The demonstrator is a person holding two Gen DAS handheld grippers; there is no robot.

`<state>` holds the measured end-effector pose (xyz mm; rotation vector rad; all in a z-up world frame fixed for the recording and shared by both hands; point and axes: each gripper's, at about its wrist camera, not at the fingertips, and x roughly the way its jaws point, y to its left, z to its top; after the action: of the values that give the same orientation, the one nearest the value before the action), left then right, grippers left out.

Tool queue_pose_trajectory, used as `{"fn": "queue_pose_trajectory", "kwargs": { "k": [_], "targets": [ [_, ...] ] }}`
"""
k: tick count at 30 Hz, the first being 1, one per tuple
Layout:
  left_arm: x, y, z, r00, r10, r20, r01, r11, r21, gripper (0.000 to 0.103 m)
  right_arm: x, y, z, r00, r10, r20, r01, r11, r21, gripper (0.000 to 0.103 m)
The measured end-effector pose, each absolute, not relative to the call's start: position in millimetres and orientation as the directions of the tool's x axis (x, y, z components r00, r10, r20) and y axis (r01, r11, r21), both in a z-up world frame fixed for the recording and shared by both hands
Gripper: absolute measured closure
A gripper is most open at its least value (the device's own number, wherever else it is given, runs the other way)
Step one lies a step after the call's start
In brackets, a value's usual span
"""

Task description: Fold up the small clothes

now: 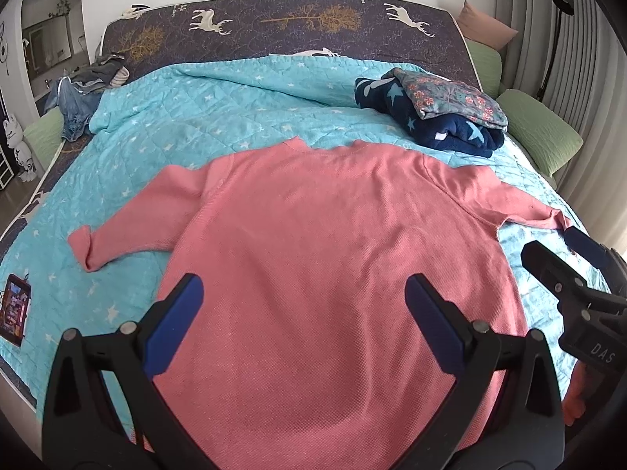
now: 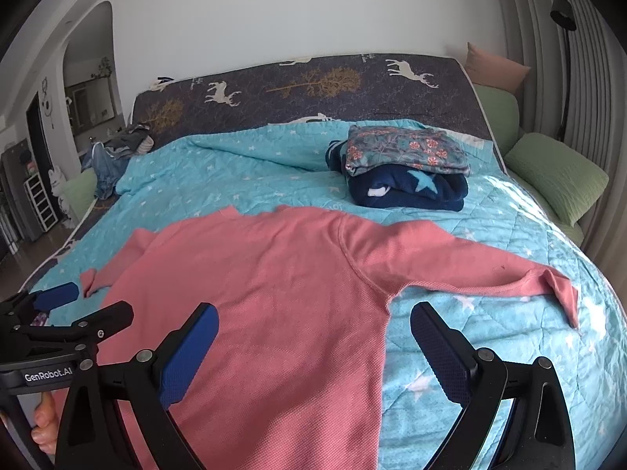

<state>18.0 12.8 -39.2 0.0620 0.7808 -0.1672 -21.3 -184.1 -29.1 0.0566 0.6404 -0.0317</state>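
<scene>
Pink knit sweater [image 1: 313, 243] lies flat and face down on the turquoise star-print quilt [image 1: 188, 125] that covers the bed, collar toward the headboard end, both sleeves spread out to the sides. I have the left tongs [image 1: 303, 301] hovering over the sweater's lower body, blue pads wide apart and gripping nothing. My right tongs [image 2: 313, 337] are also spread wide and empty, straddling the sweater's right side seam just below the armpit, one pad over pink fabric and the other over quilt. The right sleeve [image 2: 470, 266] runs out toward the bed's right edge with its cuff turned down; the left sleeve [image 1: 129, 227] angles toward the left edge. Near the far right corner of the quilt sits a folded stack: a floral garment [image 2: 407, 149] on top of a navy star-print fleece [image 2: 411, 192]. A heap of denim clothes [image 1: 78, 105] sits at the far left corner. A tablet [image 1: 15, 309] rests near the bed's left edge.
</scene>
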Motion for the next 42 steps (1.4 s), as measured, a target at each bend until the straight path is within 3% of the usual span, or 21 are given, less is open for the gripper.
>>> {"fn": "queue_pose_trajectory", "kwargs": {
  "k": [42],
  "targets": [
    [13.5, 14.3, -35.4, 0.71, -0.137, -0.691, 0.193, 0.981, 0.004, 0.001, -18.0, -178.9, -28.1, 0.798, -0.012, -0.602, 0.04, 0.999, 0.034, 0.003]
  ]
}}
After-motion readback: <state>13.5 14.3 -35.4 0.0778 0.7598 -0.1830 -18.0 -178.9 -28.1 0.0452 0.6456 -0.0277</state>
